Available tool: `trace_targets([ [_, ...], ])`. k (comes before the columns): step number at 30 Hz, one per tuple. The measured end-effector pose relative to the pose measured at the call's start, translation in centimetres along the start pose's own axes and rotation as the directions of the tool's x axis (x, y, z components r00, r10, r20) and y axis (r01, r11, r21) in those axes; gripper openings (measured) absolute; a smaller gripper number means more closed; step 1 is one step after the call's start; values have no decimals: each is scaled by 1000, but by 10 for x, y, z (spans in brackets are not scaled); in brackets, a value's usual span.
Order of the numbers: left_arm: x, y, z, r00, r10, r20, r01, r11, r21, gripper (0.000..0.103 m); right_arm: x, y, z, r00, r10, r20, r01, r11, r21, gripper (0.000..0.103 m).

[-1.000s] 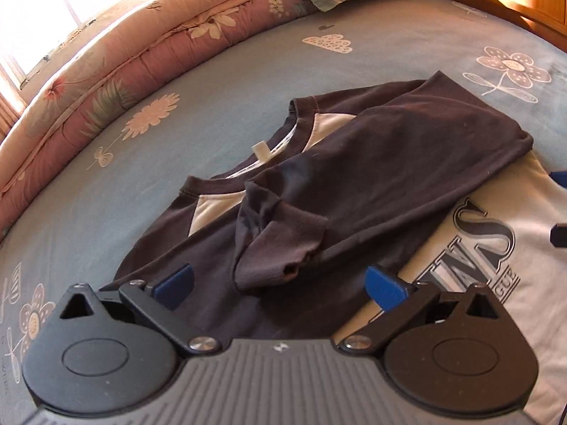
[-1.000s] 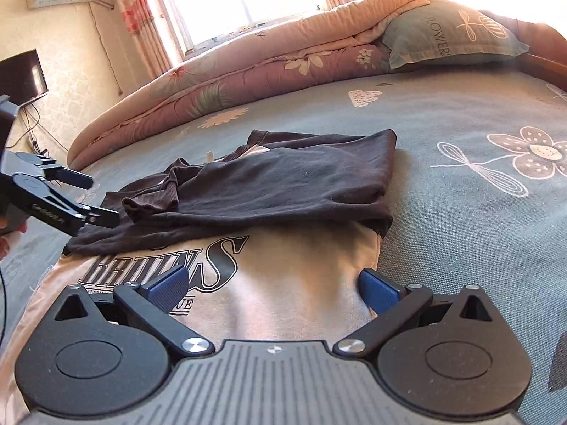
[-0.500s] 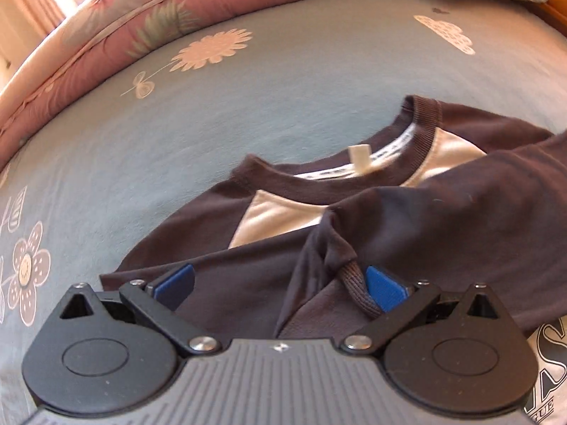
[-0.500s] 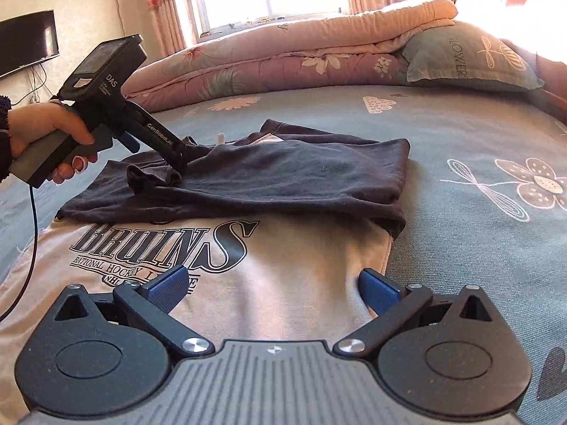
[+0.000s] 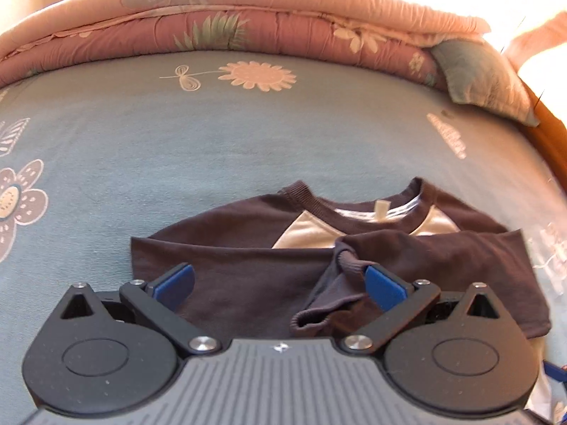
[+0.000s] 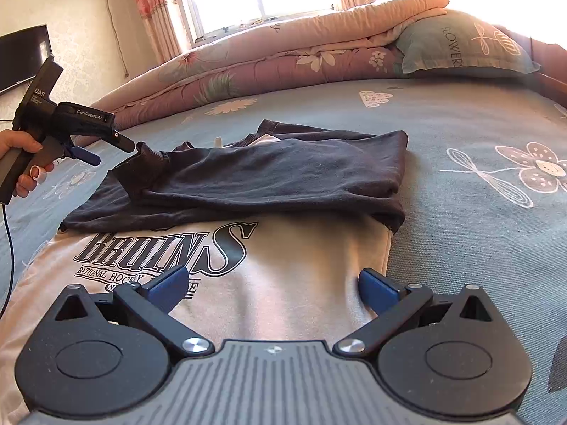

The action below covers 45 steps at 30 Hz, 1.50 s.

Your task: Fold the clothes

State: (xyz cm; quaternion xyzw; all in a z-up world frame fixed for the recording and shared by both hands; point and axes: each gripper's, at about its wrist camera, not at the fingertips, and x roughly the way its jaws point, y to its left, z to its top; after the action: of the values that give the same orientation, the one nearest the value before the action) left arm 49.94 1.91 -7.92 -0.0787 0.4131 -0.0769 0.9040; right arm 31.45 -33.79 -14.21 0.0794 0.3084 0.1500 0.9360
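The shirt (image 6: 269,177) lies half folded on the bed (image 6: 460,134), lower hem cut off. The cuff (image 5: 349,260) touches one finger of the wide-open left hand-held gripper (image 5: 280,279). The right hand-held gripper (image 6: 273,283) hovers wide open, holding nothing.

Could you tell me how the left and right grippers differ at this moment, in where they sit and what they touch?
The left gripper sits over the dark sleeves, one blue pad against the raised sleeve cuff; the right gripper sits over the cream shirt body and appears to touch nothing. The left is at the collar end of the shirt, the right at the printed chest. Both are open.
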Motion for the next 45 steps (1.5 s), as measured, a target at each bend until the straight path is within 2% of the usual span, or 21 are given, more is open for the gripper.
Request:
trace_targets([
  [2,-8,6,-10,992,-99,75,104,993,-59,101,0,0,0,1000,1,-1,-1,1000,0,103],
  [4,-4,8,-21,986,-151,68,155,986,-63,101,0,0,0,1000,3,-1,-3,1000,1,103],
  [6,9,3,-29,992,-123,8,123,992,-29,101,0,0,0,1000,3,-1,-3,1000,1,103],
  [8,23,1,-34,995,-97,-34,97,995,-11,95,0,0,0,1000,3,-2,-3,1000,-1,103],
  [11,36,3,-36,992,-119,-33,118,992,-49,85,0,0,0,1000,4,-4,-4,1000,-1,103],
  [12,39,2,-35,992,-121,-31,119,991,-53,78,1,0,0,1000,4,-4,-4,1000,-1,103],
  [14,42,0,-35,993,-119,-22,118,992,-53,53,1,0,0,1000,4,-5,-4,1000,0,103],
  [15,43,0,-35,991,-136,-23,134,989,-66,26,0,0,0,1000,4,-5,-4,1000,1,103],
  [16,42,0,-34,989,-144,-21,142,987,-78,19,0,0,0,1000,4,-4,-4,1000,2,103],
  [18,35,0,-34,989,-145,-5,144,985,-94,15,0,0,0,1000,4,-4,-4,1000,3,103],
  [24,3,14,-35,981,-189,34,192,961,-198,14,-1,0,1,1000,5,-2,-5,1000,5,103],
  [26,0,22,-38,979,-202,19,201,952,-230,14,-1,-1,1,1000,5,-2,-5,1000,6,103],
  [29,4,30,-42,989,-146,-21,137,964,-229,19,-1,0,2,1000,3,-4,-3,1000,-2,103],
  [32,4,41,-38,998,-68,-3,65,964,-258,21,-6,1,5,1000,-1,5,1,1000,-29,103],
  [33,0,42,-36,997,-80,18,82,958,-275,29,-9,1,7,1000,-12,17,13,999,-45,103],
  [34,-3,44,-34,995,-91,40,99,952,-290,41,-14,1,10,999,-38,39,40,997,-70,103],
  [36,-9,45,-31,991,-113,75,130,942,-308,59,-24,0,15,991,-103,86,113,986,-120,103],
  [37,-11,39,-30,990,-123,68,137,950,-282,64,-26,-1,18,980,-164,111,179,973,-148,103],
  [39,-12,22,-30,988,-146,49,153,966,-210,65,-24,-5,24,950,-282,133,305,929,-208,103],
  [41,-9,4,-30,985,-173,24,174,973,-151,66,-15,-12,29,922,-371,115,388,883,-263,103],
  [45,10,-35,-31,974,-224,-23,222,973,-61,67,16,-18,29,920,-390,44,378,852,-363,103],
])
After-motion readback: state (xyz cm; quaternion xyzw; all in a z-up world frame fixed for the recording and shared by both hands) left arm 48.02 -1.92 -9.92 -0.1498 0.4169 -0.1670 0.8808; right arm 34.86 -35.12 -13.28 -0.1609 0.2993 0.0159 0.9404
